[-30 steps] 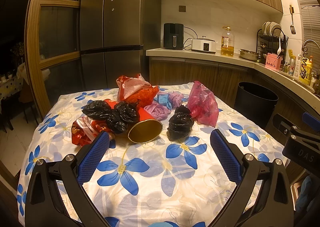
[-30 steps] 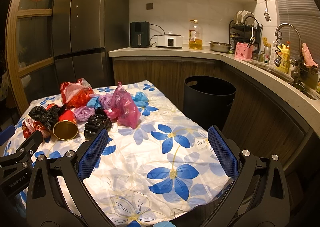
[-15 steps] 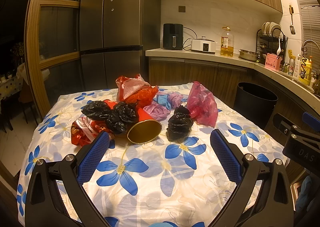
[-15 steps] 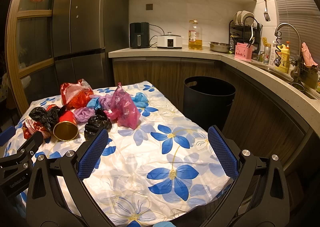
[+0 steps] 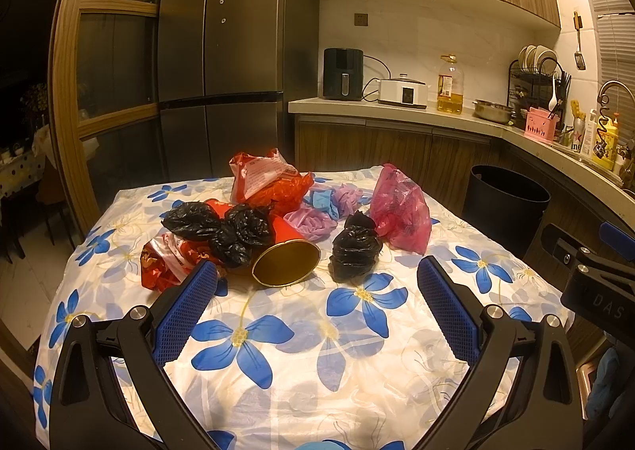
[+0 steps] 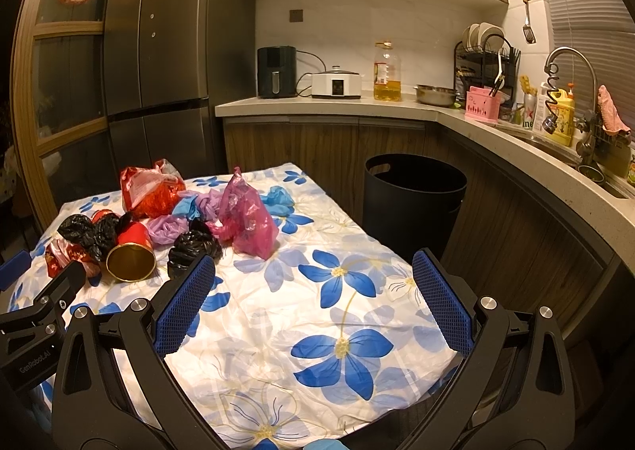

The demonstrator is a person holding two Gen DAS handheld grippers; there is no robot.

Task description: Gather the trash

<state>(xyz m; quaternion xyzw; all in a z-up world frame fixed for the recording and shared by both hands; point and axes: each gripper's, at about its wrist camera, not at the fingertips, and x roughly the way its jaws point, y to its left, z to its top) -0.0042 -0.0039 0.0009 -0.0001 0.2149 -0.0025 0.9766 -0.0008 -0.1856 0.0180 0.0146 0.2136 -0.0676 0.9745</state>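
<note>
Over the last second we have barely moved: the crumpled black plastic bag (image 5: 356,247) and tipped red can with gold bottom (image 5: 286,261) lie untouched. Our left gripper (image 5: 317,293) and right gripper (image 6: 313,289) both hang empty with fingers spread, so we judge collecting into the round black bin (image 6: 412,196) has not begun.

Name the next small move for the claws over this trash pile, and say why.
Probably ease the left claw forward and down onto the small black bag. Both claws are open and empty, and the right claw faces bare tablecloth. That bag sits nearest, apart from the heap, just ahead of the left claw's gap. The black bin stands open beyond the table's right edge.
</note>
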